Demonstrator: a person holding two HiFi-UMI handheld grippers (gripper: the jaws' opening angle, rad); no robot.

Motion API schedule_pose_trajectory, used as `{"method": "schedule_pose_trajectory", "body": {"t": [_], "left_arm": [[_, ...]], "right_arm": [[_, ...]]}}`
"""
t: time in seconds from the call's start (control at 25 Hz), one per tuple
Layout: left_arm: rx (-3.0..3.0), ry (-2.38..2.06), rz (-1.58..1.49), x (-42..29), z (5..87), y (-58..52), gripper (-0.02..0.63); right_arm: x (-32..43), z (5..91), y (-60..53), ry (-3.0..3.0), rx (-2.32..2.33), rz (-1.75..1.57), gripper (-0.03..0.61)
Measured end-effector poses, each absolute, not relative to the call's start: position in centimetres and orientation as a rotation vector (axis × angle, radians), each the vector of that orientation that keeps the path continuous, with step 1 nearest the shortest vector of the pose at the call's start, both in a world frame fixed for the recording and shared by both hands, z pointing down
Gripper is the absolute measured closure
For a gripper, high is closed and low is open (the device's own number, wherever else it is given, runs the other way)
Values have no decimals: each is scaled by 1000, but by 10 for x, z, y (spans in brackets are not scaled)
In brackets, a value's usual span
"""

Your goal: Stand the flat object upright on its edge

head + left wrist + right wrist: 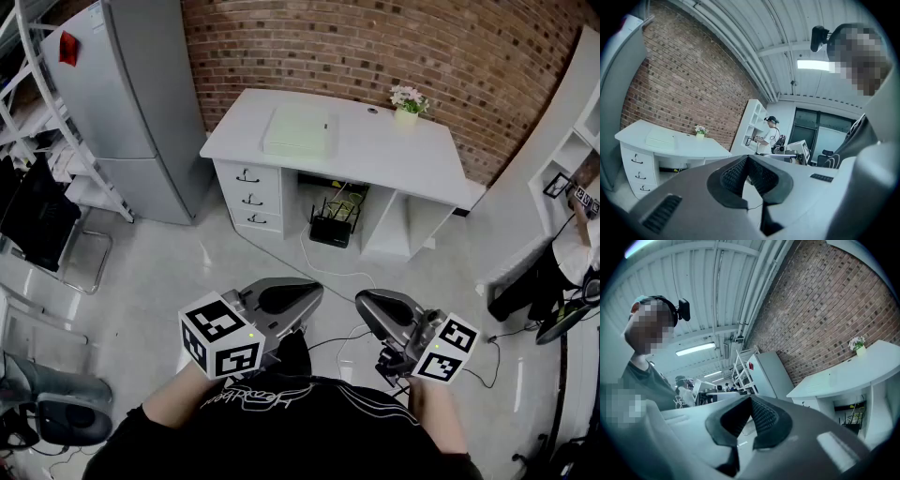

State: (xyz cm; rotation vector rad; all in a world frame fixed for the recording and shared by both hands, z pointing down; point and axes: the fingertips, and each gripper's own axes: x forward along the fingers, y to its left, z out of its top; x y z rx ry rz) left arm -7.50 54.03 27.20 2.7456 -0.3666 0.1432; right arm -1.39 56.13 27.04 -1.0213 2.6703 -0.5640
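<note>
The place looks like a lab-style office in an industrial building: a bare brick wall point(375, 37) and a ribbed metal ceiling point(740, 33) with a strip light point(813, 64) enclose a polished pale floor point(169, 281). It is furnished with a white desk point(412, 159) with drawers point(248, 197), a router point(330, 230) beneath it, a metal shelving rack point(56, 122) and an office chair point(47, 398). A person point(771, 133) stands at a cluttered workstation.

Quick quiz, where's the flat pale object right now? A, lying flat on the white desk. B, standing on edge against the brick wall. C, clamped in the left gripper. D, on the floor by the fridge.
A: the flat pale object lies flat on the white desk.
</note>
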Motion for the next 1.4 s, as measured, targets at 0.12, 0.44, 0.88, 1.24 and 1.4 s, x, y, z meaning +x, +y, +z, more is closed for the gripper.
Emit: {"method": "schedule_pose_trajectory", "body": {"t": [0.12, 0.44, 0.88, 1.24, 1.4], "left_arm": [[2740, -366, 141, -73, 272, 533, 612], [2781, -412, 201, -62, 288, 505, 611], [2749, -373, 155, -54, 295, 437, 611], [2601, -376, 130, -45, 302, 331, 611], [2595, -395, 150, -38, 301, 278, 611]], "right_arm": [[-12, 270, 555, 2669, -1021, -567, 575], [4, 287, 526, 2663, -1116, -594, 575], [13, 296, 457, 2637, -1061, -668, 575], [27, 302, 357, 2623, -1051, -753, 574], [35, 301, 304, 2617, -1039, -773, 574]]}}
